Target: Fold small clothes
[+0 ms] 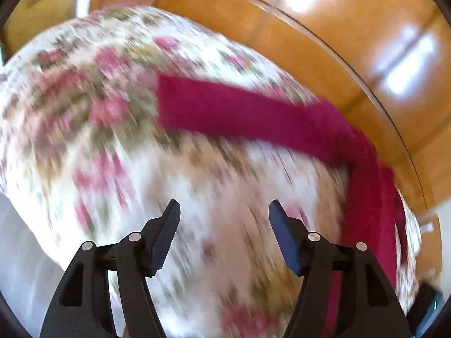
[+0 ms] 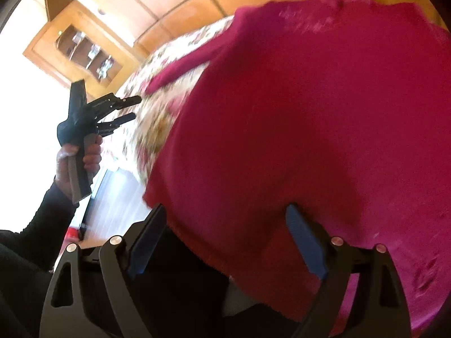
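Left gripper: fingers apart, empty, over the floral-print cloth-covered bench. The magenta knitted garment lies across the bench with its hem overhanging the near edge and one sleeve stretched out. Right gripper: fingers wide at that hem, not visibly pinching; risk: a single-layer or missed grasp would drag the garment off.

My left-wrist view is motion-blurred: the floral cloth shows only smeared pink and olive patches, its pattern unreadable. The magenta garment runs out of frame at lower right, its full outline cut off. In my right-wrist view the garment covers most of the surface beneath it. Items in the glass-fronted cabinet are too small to identify.
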